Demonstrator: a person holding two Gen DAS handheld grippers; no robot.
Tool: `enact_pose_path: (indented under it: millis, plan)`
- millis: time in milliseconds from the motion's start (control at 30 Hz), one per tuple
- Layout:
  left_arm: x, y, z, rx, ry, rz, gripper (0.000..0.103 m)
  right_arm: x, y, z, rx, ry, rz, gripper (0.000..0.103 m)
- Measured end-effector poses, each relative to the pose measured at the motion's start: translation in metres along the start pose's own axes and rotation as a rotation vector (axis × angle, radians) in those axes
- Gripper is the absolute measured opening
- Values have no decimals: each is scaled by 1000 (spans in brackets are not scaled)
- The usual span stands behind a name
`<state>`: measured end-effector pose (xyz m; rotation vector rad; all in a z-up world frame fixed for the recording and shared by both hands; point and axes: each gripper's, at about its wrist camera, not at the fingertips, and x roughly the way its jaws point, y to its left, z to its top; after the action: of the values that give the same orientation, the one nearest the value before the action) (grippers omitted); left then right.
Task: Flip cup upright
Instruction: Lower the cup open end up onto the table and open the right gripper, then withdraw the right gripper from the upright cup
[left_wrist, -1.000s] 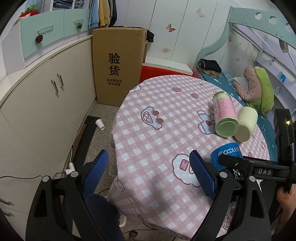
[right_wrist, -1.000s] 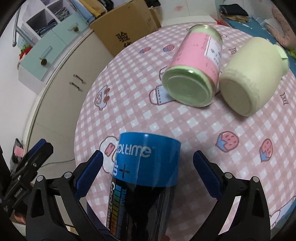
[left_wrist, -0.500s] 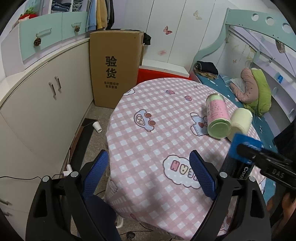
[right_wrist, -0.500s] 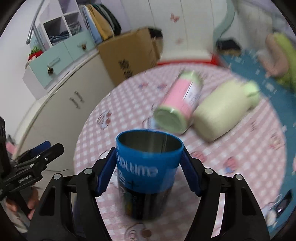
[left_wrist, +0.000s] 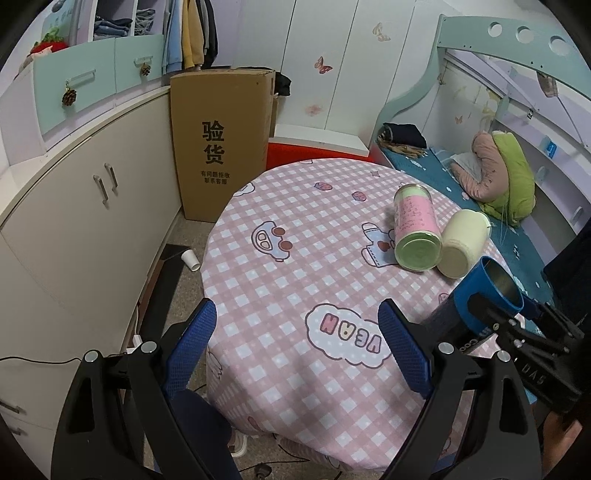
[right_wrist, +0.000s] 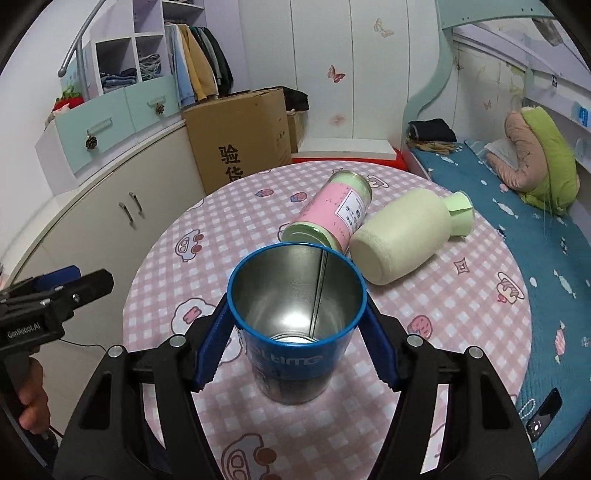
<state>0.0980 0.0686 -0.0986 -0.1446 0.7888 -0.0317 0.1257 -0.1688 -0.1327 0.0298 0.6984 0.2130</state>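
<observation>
The right hand-held gripper (right_wrist: 295, 339) clamps the blue cup (right_wrist: 295, 317) by its rim band, mouth up, base at or just above the tabletop (right_wrist: 461, 295). It should settle flat before the jaws part. The left hand-held gripper (left_wrist: 295, 350) hangs wide, holding nothing. Beyond the cup lie one pink can (right_wrist: 332, 214) and one cream bottle (right_wrist: 406, 236).

My left wrist view sits off the near-left edge of the round table (left_wrist: 295, 280), facing across it toward the bed, my right wrist view close over the blue cup (right_wrist: 295, 314), facing the same way, both sharing tabletop, pink canister (left_wrist: 415, 232) and cardboard box (right_wrist: 240, 136).
</observation>
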Motion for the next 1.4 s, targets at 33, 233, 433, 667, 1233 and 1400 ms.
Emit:
enact_pose_path:
  millis: [33, 233, 433, 667, 1233, 1400]
  plan:
    - [-2, -1, -1, 0, -3, 2, 86, -2, 3, -2, 2, 2, 4, 67]
    - [-11, -3, -4, 11, -19, 11, 86, -8, 9, -7, -2, -9, 3, 69]
    - [-24, -6, -8, 25, -37, 19, 86, -26, 18, -9, -11, -59, 17, 90]
    - [-48, -7, -12, 23, -86, 33, 86, -64, 12, -12, 13, -119, -8, 93]
    - [-125, -44, -26, 107, -263, 50, 86, -176, 3, -23, 61, -269, -109, 98]
    - [-144, -48, -30, 106, -302, 36, 86, -199, 5, -26, 55, -310, -120, 98]
